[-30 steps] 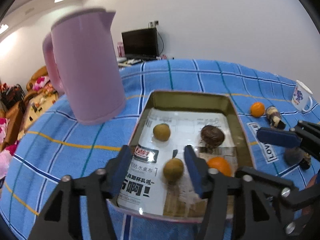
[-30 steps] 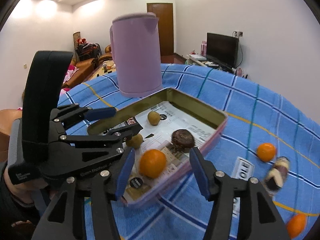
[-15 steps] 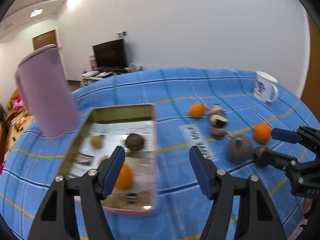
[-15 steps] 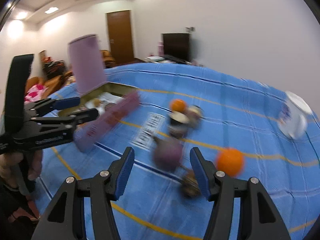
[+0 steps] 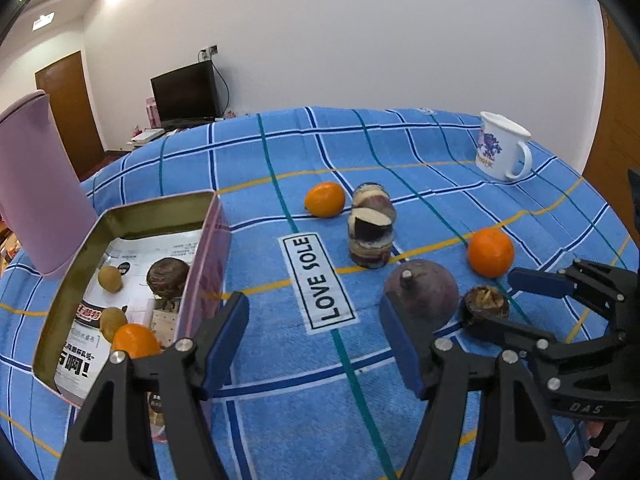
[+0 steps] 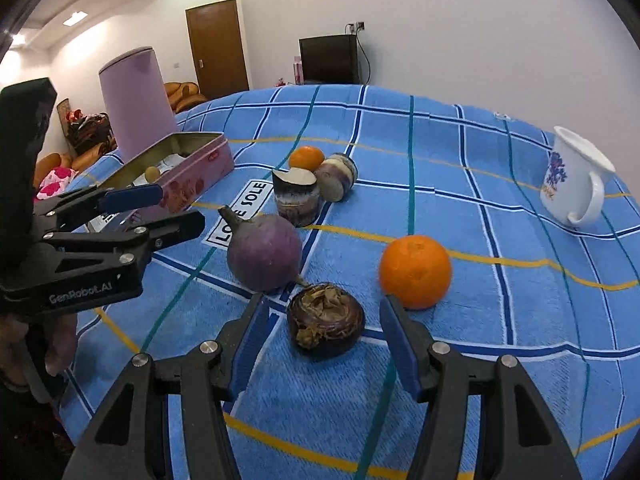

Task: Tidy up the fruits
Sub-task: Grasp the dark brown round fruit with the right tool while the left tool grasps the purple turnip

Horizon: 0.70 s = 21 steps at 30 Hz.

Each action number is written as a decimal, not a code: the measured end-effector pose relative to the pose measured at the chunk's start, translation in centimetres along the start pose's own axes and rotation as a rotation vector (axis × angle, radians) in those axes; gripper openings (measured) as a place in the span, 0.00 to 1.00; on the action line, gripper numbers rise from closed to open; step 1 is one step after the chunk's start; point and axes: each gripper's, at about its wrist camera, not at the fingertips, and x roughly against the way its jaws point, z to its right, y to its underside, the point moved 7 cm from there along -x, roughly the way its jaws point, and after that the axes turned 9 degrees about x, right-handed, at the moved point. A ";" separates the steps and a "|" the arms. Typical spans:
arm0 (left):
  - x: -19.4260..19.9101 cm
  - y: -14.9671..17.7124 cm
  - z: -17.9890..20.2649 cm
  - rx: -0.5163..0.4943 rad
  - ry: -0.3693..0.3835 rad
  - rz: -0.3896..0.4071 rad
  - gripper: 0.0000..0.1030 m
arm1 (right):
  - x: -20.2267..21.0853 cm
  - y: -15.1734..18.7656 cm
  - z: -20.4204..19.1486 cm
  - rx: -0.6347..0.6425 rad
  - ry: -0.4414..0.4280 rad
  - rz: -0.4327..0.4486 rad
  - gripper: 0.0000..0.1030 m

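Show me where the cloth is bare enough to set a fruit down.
Bare cloth lies between the tin and the LOVE SOLE label, and between the near orange and the mug. It is crowded around the purple round fruit, the dark husked fruit and the cut pieces.

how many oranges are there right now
3: one orange inside the tin, one on the cloth behind the cut pieces, one near the mug. None seems hidden.

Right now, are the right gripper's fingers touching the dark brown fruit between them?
Apart. The right wrist view shows blue cloth on both sides between the right gripper's fingers and the dark brown fruit.
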 end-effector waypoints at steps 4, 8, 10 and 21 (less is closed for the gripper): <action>-0.2 0.1 0.0 0.003 0.006 -0.007 0.68 | -1.3 0.4 0.1 -0.017 -0.025 -0.039 0.58; -0.4 0.3 0.4 0.000 0.018 -0.012 0.68 | -2.1 0.5 0.3 -0.035 -0.053 -0.067 0.57; -0.4 0.3 0.6 0.000 0.024 -0.016 0.68 | -2.0 0.4 0.3 -0.034 -0.052 -0.058 0.45; -0.6 0.7 3.0 -0.025 0.051 -0.019 0.74 | 1.9 0.3 2.7 -0.087 0.104 0.086 0.45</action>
